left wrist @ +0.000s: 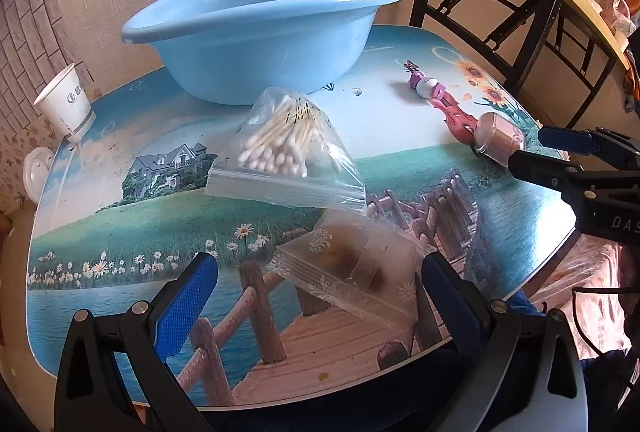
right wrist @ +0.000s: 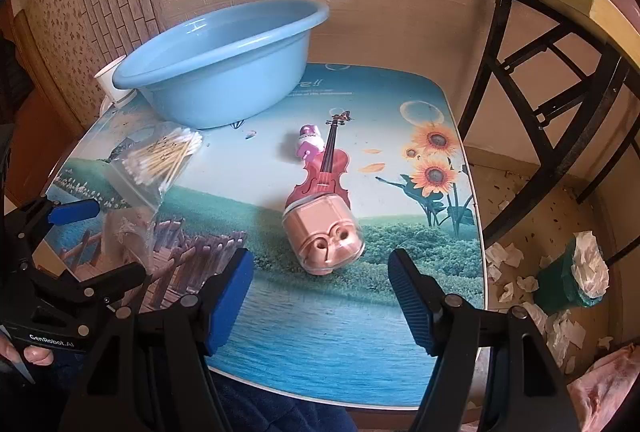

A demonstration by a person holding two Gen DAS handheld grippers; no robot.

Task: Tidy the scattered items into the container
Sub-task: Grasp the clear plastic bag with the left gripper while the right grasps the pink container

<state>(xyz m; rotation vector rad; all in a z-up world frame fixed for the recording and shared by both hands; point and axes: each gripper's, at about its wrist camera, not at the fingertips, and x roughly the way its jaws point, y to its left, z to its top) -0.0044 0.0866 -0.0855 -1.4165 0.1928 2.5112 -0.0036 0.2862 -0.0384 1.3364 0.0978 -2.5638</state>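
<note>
Two grippers, left gripper (left wrist: 316,296) and right gripper (right wrist: 320,290), hover spread wide, empty, over the table's (right wrist: 320,332) near edge; swab bag (left wrist: 280,148), violin (right wrist: 326,172) and pink jar (right wrist: 326,236) lie short of the far-edge basin (left wrist: 256,44).

Basin (right wrist: 216,68) at table (right wrist: 320,316) rear, cup (right wrist: 110,82) behind-left. Swab bag (right wrist: 160,160) before it (second bag (left wrist: 352,268) nearer, contents unclear). Violin (right wrist: 324,172) right, capped jar (right wrist: 326,236) seemingly touching its near end.
</note>
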